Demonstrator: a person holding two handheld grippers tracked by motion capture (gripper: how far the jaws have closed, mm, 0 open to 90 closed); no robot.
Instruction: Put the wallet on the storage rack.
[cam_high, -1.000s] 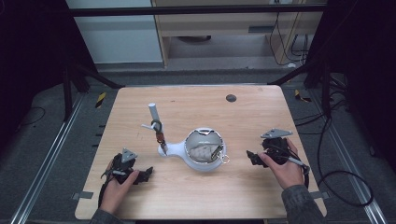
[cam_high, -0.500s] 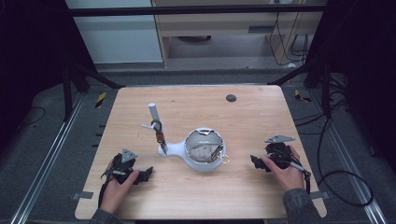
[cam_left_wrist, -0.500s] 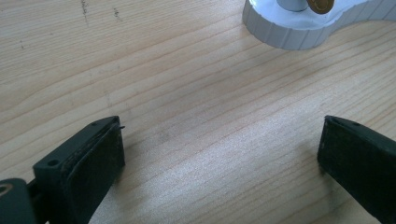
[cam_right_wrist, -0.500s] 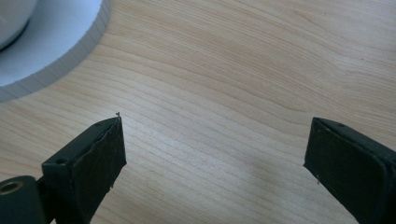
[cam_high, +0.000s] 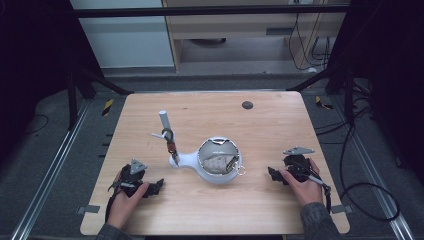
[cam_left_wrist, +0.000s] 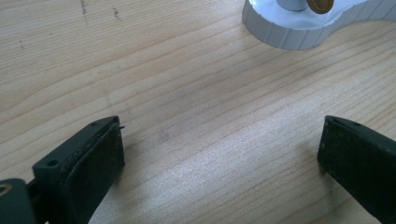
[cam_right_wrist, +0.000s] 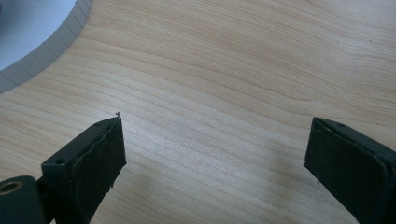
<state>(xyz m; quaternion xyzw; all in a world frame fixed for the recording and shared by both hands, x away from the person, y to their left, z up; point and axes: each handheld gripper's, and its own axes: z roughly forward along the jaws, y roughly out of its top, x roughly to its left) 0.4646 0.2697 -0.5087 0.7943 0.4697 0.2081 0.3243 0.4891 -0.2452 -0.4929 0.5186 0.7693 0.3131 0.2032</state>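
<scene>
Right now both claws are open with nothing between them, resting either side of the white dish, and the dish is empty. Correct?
Not quite: the white dish is not empty. The high view shows a crumpled pale wad and a small ring in it. Left claw and right claw are open with nothing between them.

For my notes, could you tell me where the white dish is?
In the high view the white dish sits mid-table, between the left gripper and right gripper.

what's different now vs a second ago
The right gripper has come down toward the near edge of the table, jaws open and empty. The left gripper kept its place, also open and empty. The white stand with its upright post did not move.
</scene>
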